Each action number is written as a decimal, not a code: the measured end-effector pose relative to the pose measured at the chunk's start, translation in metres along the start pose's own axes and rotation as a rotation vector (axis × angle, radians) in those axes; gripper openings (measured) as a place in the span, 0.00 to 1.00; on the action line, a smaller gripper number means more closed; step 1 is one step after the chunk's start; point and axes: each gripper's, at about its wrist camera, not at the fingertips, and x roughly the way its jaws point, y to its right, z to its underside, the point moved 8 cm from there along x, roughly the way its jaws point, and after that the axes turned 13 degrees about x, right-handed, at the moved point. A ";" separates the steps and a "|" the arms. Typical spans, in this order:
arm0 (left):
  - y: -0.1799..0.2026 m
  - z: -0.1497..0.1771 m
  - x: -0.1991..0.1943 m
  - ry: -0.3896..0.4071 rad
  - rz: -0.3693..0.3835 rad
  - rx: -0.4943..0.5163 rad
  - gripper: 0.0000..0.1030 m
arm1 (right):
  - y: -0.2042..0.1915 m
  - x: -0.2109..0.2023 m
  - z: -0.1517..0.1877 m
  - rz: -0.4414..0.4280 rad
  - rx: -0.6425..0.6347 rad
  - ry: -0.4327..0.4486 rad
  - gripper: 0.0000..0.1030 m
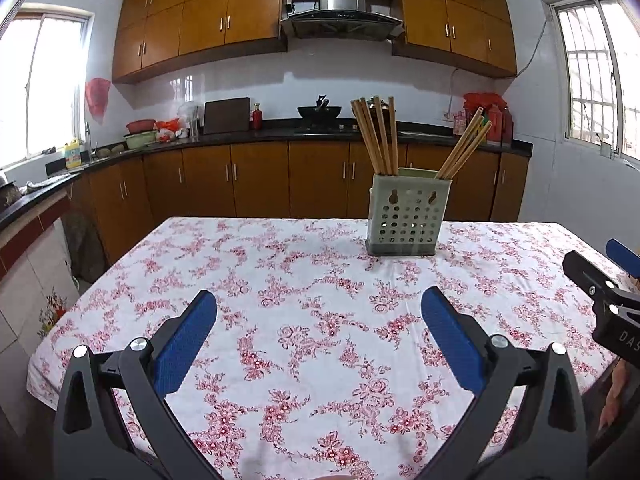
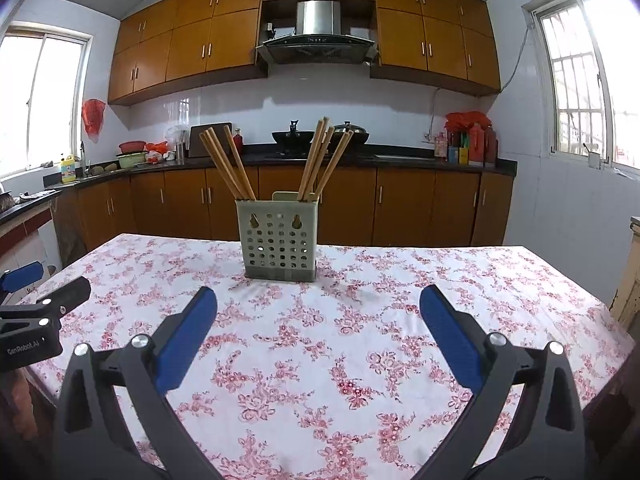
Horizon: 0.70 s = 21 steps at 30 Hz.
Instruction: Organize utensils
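Note:
A pale green perforated utensil holder (image 1: 406, 216) (image 2: 278, 242) stands upright on the far half of the table. Wooden chopsticks (image 1: 376, 136) (image 2: 228, 164) lean in two bunches inside it, one to the left and another bunch (image 1: 464, 146) (image 2: 322, 160) to the right. My left gripper (image 1: 318, 300) is open over the tablecloth, short of the holder, with nothing between its blue pads (image 1: 186, 344). My right gripper (image 2: 318, 298) is open too, empty, facing the holder from the near side. Each gripper shows at the edge of the other's view.
The table (image 1: 280, 280) (image 2: 440, 300) carries a white cloth with red flowers. Behind it run a dark counter and brown cabinets (image 1: 260, 180) with a wok, bottles and bowls. Windows are on both side walls. A pale cabinet edge (image 2: 630, 280) stands at the table's right.

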 end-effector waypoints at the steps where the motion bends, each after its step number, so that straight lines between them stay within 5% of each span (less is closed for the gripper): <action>1: 0.000 0.001 0.000 -0.001 0.000 -0.004 0.98 | 0.001 0.000 0.000 0.001 0.001 -0.002 0.96; 21: 0.006 0.002 0.000 -0.003 0.014 -0.006 0.98 | 0.000 0.005 0.007 0.004 -0.002 -0.028 0.96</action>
